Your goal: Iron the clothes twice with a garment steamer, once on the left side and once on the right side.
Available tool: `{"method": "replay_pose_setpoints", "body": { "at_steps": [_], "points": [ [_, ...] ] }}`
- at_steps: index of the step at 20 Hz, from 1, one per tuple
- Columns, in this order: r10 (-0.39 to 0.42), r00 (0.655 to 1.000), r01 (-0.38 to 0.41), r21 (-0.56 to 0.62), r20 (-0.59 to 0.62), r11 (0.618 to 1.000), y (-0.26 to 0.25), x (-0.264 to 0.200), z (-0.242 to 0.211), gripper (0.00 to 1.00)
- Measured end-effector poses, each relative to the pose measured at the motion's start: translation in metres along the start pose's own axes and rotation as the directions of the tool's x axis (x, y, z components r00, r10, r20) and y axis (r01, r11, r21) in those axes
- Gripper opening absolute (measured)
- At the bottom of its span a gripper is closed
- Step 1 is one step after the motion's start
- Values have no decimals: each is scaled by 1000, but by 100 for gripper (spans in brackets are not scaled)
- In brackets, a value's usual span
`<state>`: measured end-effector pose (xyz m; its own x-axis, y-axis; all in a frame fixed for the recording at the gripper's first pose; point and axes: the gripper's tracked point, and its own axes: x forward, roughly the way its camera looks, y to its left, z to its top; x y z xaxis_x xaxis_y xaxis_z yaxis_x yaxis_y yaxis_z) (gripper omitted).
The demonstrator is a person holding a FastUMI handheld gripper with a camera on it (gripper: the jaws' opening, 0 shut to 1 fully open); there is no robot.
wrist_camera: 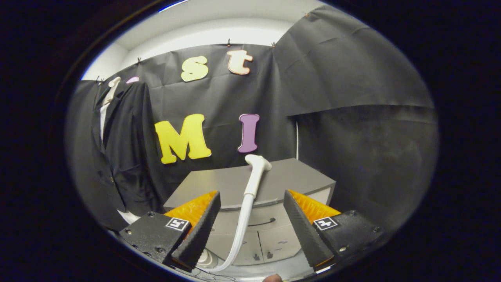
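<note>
Here your claw (250, 223) is spread wide, gripping nothing, its two fingers (199, 231) well apart with ribbed, wedge-shaped inner faces. The hose (240, 231) disappears low down between the fingers, so you cannot tell what it joins; a pale rounded part just beside the left finger is too cut off to make out. The lower hem of the jacket (125, 156) drops behind the left finger's block, and a bit of white shows beneath it.

The steamer (256, 172) is smooth white plastic: a slim handle topped by a flared, flattened head, with the soft, curved hose running down from it. It rests against the front edge of the cabinet (289, 180), a matte grey piece with a flat top, rounded corners and pale drawer fronts carrying a thin dark handle. The jacket is dark, limp cloth with lapels, a white collar showing inside, hung against the booth's wrinkled black wall.

The steamer stands upright just ahead of your fingers, in line with the gap between them and a little nearer the left one, untouched by either. The jacket hangs well off to the left, beyond the left finger.
</note>
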<state>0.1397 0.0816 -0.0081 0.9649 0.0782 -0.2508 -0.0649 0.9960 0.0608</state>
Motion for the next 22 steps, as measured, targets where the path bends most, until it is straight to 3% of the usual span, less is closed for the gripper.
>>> {"method": "replay_pose_setpoints", "body": {
  "at_steps": [10,16,22],
  "points": [
    [50,976,-42,42,-210,998,-10,129,-3,100],
    [24,940,3,77,-341,997,-22,190,-18,97],
    [25,911,18,100,-413,995,-12,232,-28,77]
  ]
}}
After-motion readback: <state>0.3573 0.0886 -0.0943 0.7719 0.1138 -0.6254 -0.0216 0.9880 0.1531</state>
